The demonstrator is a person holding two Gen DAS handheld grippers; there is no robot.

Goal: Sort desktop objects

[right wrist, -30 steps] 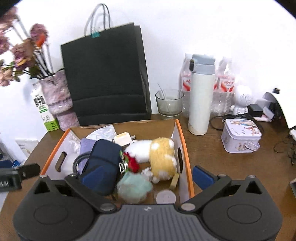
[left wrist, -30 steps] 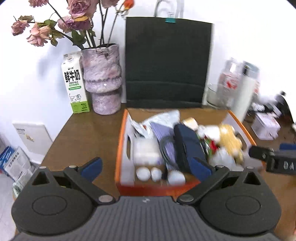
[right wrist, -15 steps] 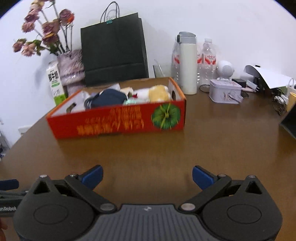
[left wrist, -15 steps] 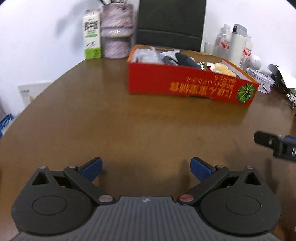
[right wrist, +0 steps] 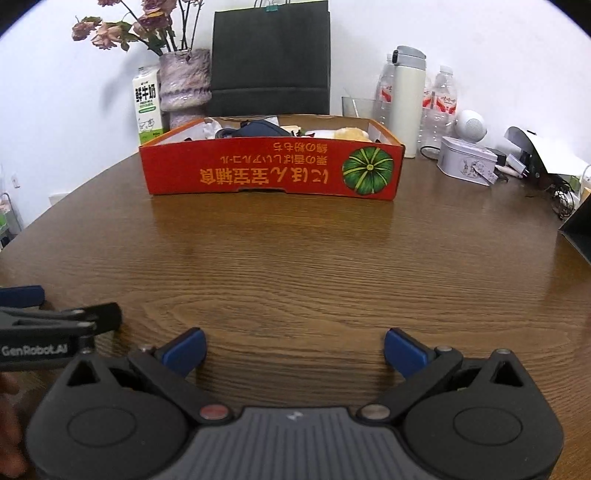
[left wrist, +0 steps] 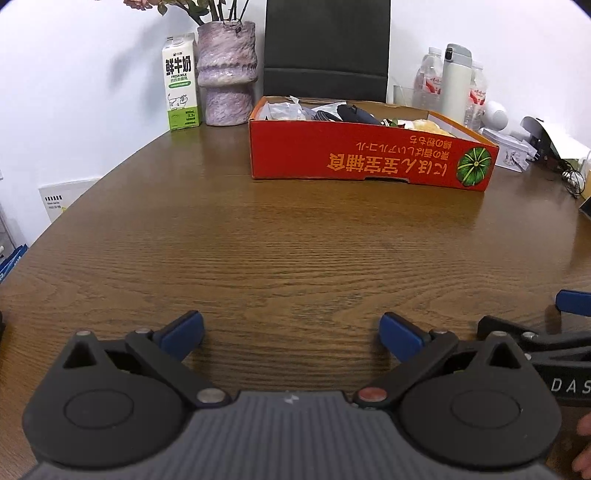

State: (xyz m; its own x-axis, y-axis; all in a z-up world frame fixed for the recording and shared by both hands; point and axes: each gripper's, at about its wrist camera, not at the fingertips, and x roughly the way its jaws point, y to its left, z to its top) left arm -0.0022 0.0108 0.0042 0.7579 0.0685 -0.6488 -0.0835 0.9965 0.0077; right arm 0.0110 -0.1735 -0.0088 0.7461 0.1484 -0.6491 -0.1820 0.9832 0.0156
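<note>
Low over the bare wooden table [left wrist: 295,240], left gripper [left wrist: 291,328] fingers spread wide (empty), right gripper [right wrist: 295,345] likewise, red box [right wrist: 273,166] beyond.

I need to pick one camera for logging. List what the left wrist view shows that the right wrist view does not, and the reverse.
Only the left wrist view: the white panel low on the wall past the table's left edge, and the right gripper entering from the right.

Only the right wrist view: the dried flowers in full, the black bag's handles, and the left gripper entering from the left.

Both: the red box, milk carton, vase, white flask, tin, bare wooden table, open empty fingers.
</note>
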